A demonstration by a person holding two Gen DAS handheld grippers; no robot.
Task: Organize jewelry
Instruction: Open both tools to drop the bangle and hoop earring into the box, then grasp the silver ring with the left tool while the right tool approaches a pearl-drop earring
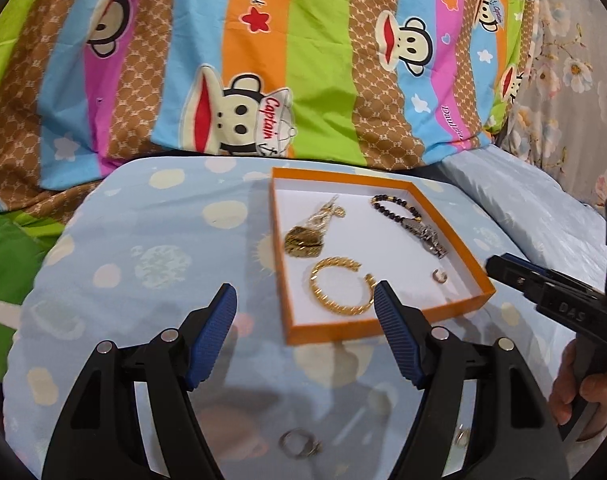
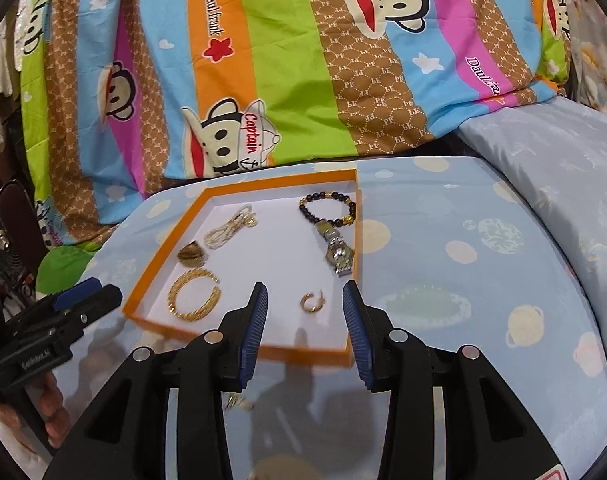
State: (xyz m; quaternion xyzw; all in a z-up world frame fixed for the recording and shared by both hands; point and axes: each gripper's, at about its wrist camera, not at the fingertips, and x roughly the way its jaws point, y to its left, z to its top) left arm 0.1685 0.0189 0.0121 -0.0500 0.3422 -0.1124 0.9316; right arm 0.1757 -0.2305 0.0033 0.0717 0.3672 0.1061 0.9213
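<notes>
Surface: a light blue cushion (image 1: 143, 240) printed with pale planets carries everything; a striped cartoon blanket (image 1: 263, 60) rises behind its far edge.
Tray: an orange-rimmed tray (image 1: 387, 326) with a white floor lies flat, its far rim close to the cushion's far edge.
Inside the tray: gold chain bangle (image 1: 337, 288) by the near rim; gold pendant with pale chain (image 1: 303, 240) toward the far left; dark bead bracelet (image 1: 395, 206) at the far right, touching a metal watch (image 1: 429, 238); a small ring (image 2: 311, 303) near the near right corner.
Loose pieces: a ring (image 1: 299, 444) and a small gold piece (image 1: 461, 438) lie on the cushion's near part, outside the tray.
Left gripper (image 1: 305, 300): jaws wide, nothing between them, above the tray's near left corner.
Right gripper (image 2: 305, 300): jaws moderately apart and empty, above the near rim; the small ring shows between the fingers, untouched.
Open room: bare cushion left of the tray and a broad stretch to its right.
</notes>
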